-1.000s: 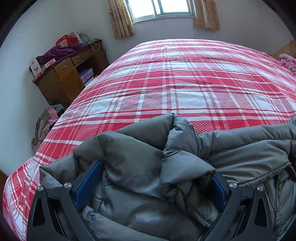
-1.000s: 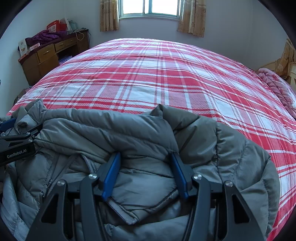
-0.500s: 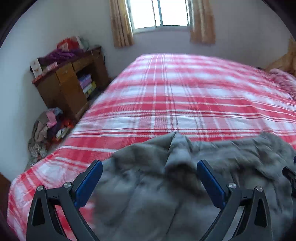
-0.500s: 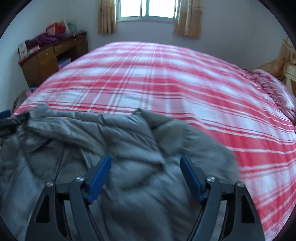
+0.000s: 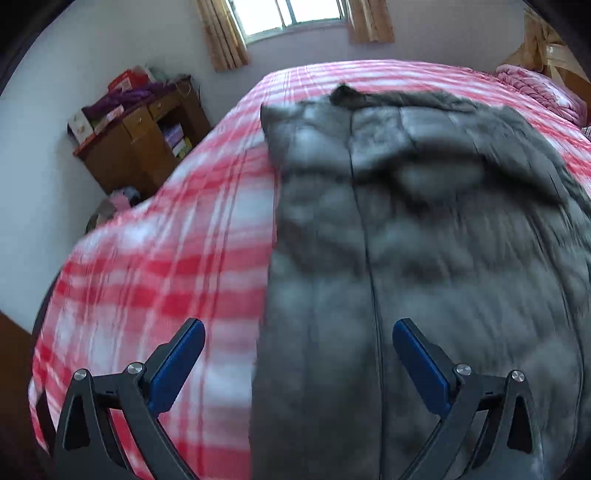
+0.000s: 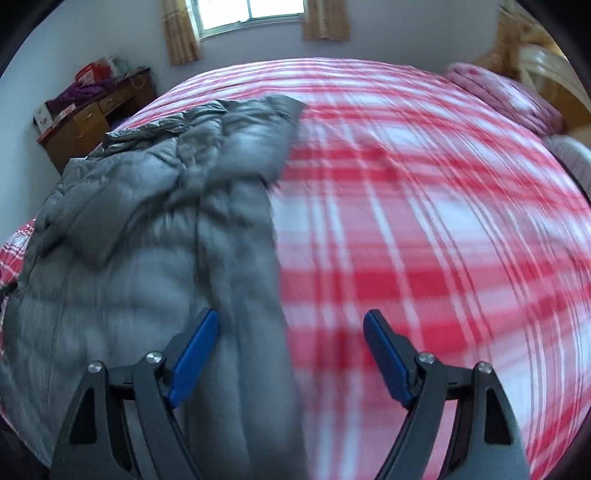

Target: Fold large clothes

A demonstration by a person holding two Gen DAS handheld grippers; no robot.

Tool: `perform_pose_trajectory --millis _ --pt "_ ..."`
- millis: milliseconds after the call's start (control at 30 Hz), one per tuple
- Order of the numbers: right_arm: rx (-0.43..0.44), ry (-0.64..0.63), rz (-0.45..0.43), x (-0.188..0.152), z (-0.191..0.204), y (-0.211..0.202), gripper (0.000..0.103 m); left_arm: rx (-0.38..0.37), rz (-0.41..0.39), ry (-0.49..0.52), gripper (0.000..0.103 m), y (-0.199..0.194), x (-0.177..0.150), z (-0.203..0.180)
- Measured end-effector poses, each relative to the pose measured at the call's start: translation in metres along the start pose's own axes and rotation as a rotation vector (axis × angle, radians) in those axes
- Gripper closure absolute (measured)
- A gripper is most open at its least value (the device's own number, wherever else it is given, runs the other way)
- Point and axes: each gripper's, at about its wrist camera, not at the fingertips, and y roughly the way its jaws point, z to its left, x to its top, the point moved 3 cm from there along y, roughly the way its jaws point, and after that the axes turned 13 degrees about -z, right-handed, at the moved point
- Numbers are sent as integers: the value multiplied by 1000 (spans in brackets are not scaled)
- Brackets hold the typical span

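Note:
A grey puffer jacket lies spread lengthwise on the red plaid bed. It also shows in the right wrist view, on the bed's left part. My left gripper is open and empty, raised above the jacket's left edge. My right gripper is open and empty, raised above the jacket's right edge. Both views are motion-blurred.
A wooden dresser with boxes and clothes on top stands by the left wall. A clothes pile lies on the floor beside it. A pink blanket and a chair are at the far right. A window with curtains is behind the bed.
Both grippers let go of the bunched jacket, opened wide and rose. The jacket now lies stretched out flat along the bed instead of bunched at the near edge.

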Motion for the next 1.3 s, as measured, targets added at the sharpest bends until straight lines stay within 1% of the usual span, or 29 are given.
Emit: perform_pose_trajectory --millis 100,167,333,433,467,500,533,567,600,633,667,700,733,767,833,900,933,967,1000,1033,1133,1200,1267,1300 --pt "-7 49 -8 -25 -9 -27 18 7 14 -21 1 -9 -22 2" --pt "1 68 -14 -39 -9 -42 18 -3 29 -58 1 -14 -36 5" --pt "4 71 -23 -65 -4 -62 18 -35 33 -101 1 -28 -55 6" --pt "10 74 -30 -78 -3 -74 23 -76 41 -120 1 -33 -67 7" --pt "15 74 -29 -82 -2 -77 28 -85 41 -127 1 -34 -69 7" --pt "20 62 -25 -85 0 -79 36 -96 42 -132 5 -36 -72 6" --pt "22 52 -23 -89 3 -82 40 -113 40 -137 17 -37 -73 5" --pt "31 47 -19 -92 5 -83 50 -151 41 -149 26 -39 -73 3" --pt "47 47 -14 -95 8 -85 63 -180 39 -162 39 -40 -73 1" --pt "64 51 -11 -98 10 -87 71 -193 27 -155 60 -44 -72 -2" --pt "101 68 -8 -99 11 -88 86 -223 15 -137 74 -49 -70 -7" --pt "132 95 -10 -100 11 -90 92 -237 3 -124 85 -56 -67 -11" --pt "154 125 -19 -101 11 -94 93 -230 -15 -113 90 -63 -63 -12" --pt "162 131 -28 -100 11 -98 94 -232 -48 -103 90 -74 -58 -12" --pt "180 143 -69 -94 13 -112 95 -263 -118 -126 93 -101 -43 -3" --pt "223 176 -115 -83 11 -136 96 -288 -184 -149 98 -131 -28 11" --pt "239 184 -136 -79 11 -148 96 -320 -222 -170 98 -150 -19 21" --pt "261 190 -173 -70 10 -168 96 -347 -248 -191 98 -165 -12 29" --pt "278 193 -199 -63 10 -183 96 -381 -290 -212 98 -187 -3 39" --pt "297 199 -235 -54 9 -203 96 -400 -325 -221 98 -204 4 47" --pt "339 205 -347 -30 7 -257 96 -417 -397 -237 98 -237 23 64" --pt "354 205 -413 -14 6 -281 96 -442 -418 -240 98 -239 44 71" --pt "356 204 -468 7 6 -292 96 -443 -421 -240 98 -223 62 78" --pt "351 195 -492 21 8 -290 96 -436 -410 -240 98 -204 74 81"
